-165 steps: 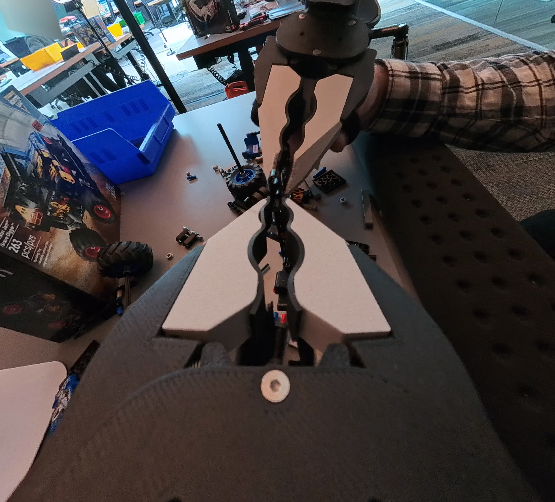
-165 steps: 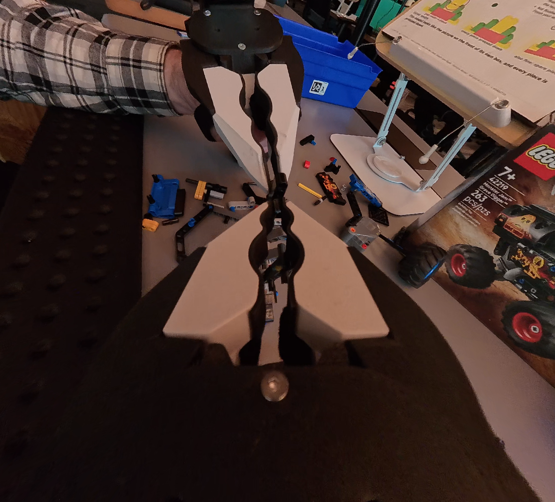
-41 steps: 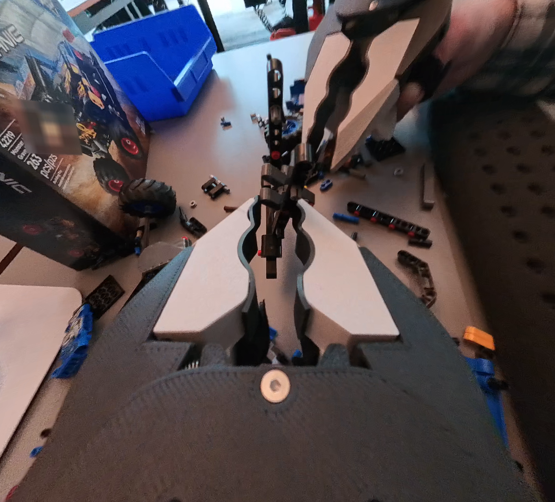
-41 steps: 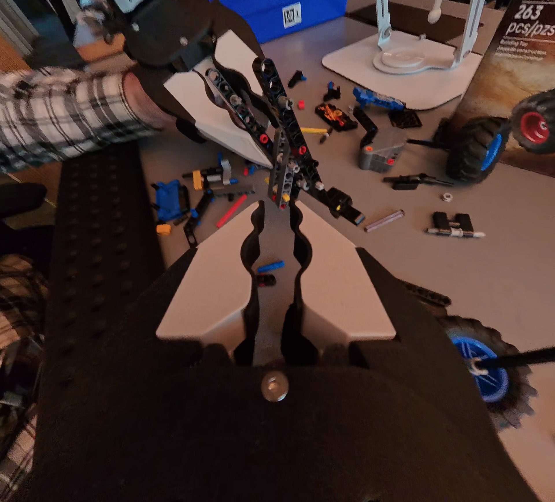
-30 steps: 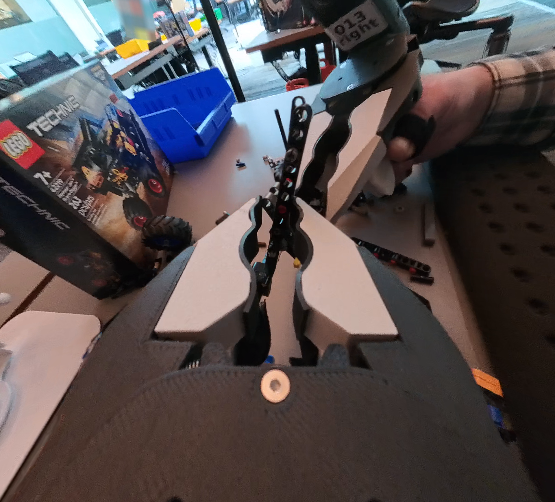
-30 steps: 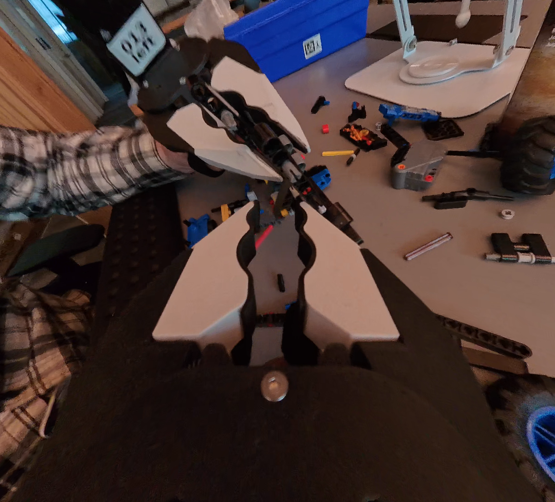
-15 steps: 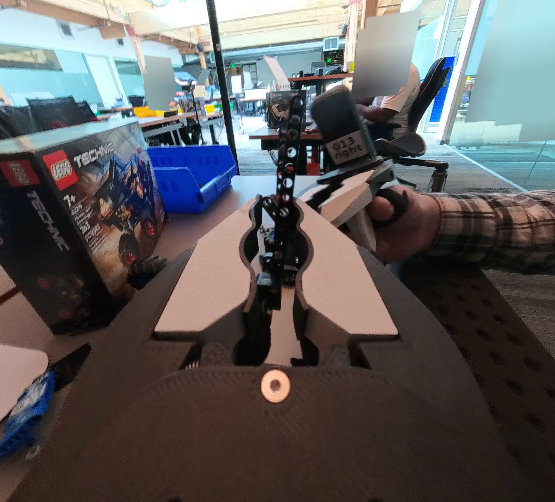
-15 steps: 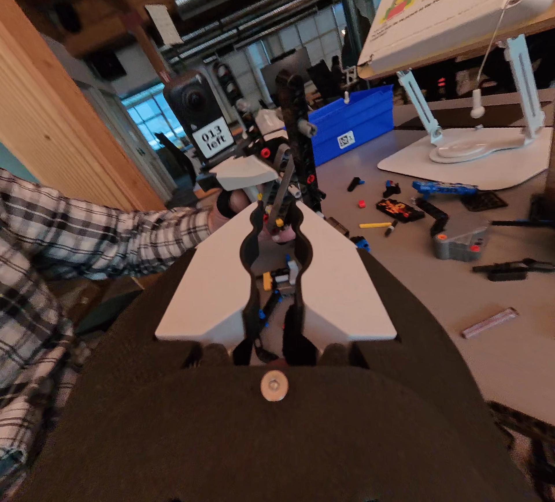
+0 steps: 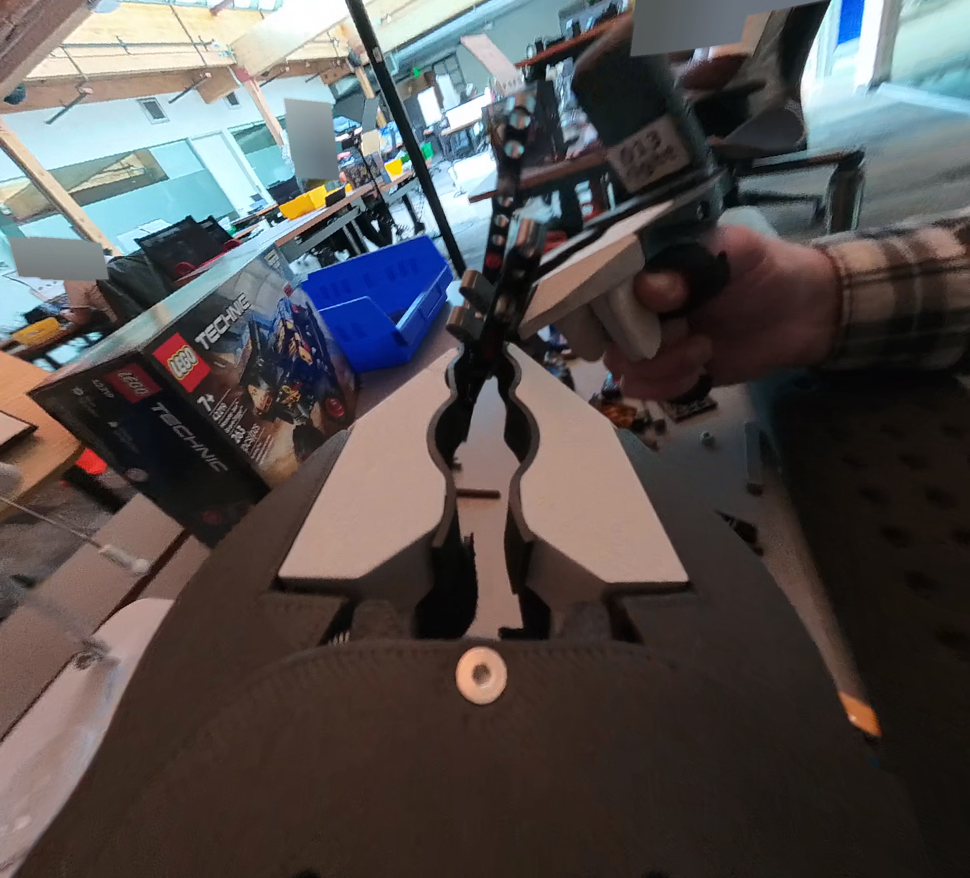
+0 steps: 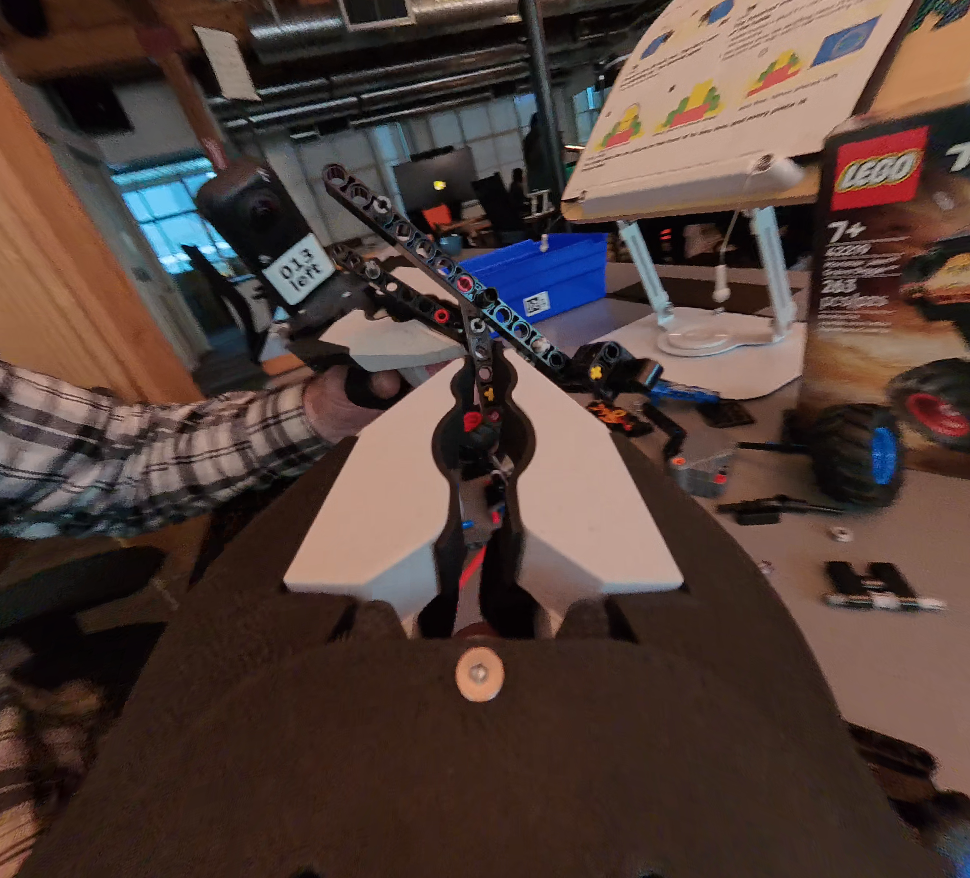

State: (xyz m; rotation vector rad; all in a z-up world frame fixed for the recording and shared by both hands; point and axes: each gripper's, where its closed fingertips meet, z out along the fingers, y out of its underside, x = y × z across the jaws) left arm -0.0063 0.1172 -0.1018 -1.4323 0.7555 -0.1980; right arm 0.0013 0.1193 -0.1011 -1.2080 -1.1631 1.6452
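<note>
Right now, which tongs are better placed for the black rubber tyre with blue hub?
Probably right tongs: the black rubber tyre lies toward their side; left tongs reach in from opposite it.

A blue bin (image 9: 386,307) is seen behind a boxed toy-truck set (image 9: 210,396) on the table (image 10: 866,653); a black wheel (image 10: 855,454) and a white stand (image 10: 724,343) are seen nearby.

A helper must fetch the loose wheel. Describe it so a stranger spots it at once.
In the right wrist view, start at the tall toy box standing on the right side of the table. At the box's foot a black knobbly wheel stands on the table. Its hub is blue, while the wheels printed on the box have red hubs.
</note>
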